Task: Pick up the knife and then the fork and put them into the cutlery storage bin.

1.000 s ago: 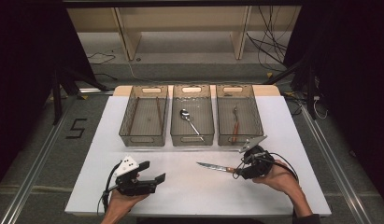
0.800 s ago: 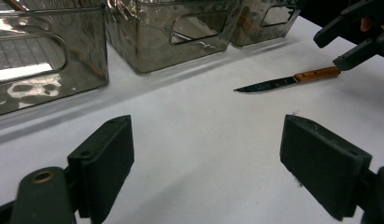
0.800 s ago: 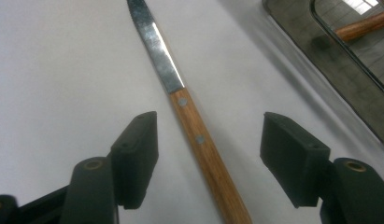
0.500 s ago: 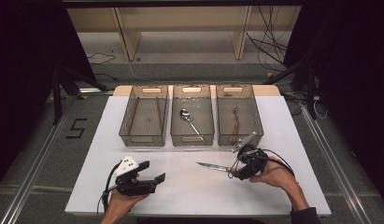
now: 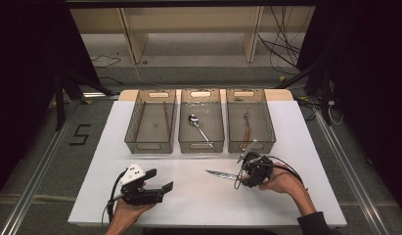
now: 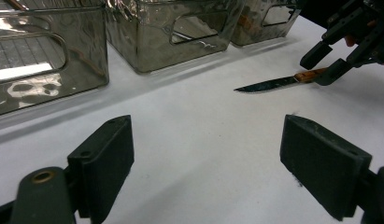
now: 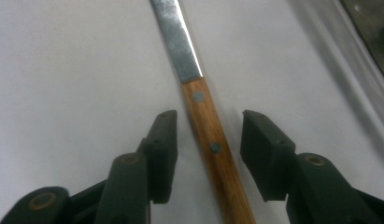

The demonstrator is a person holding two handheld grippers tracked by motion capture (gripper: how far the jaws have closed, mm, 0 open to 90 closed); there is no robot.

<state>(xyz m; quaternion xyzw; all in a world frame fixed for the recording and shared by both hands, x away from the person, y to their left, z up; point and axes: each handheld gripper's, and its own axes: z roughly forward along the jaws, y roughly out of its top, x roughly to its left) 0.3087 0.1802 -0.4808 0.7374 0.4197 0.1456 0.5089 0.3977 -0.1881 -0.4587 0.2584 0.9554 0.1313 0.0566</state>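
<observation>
While the right gripper (image 7: 208, 135) was held parted astride the knife's wooden handle (image 7: 213, 149), not clamped, the knife (image 5: 223, 174) lay on open white table (image 5: 198, 205) before three bins; the left gripper (image 6: 206, 158) was spread, nothing held.

A knife (image 5: 223, 175) with a plain steel blade and a brown wooden handle fixed by two rivets can be seen lying flat on the white table (image 5: 198, 196), a bit right of centre, in front of the three see-through bins. Its blade is pointed toward the left of the high view. The handle end is straddled by the open jaws of the right gripper (image 7: 208, 135), one jaw on each side with a gap left, so it's not clamped.
</observation>
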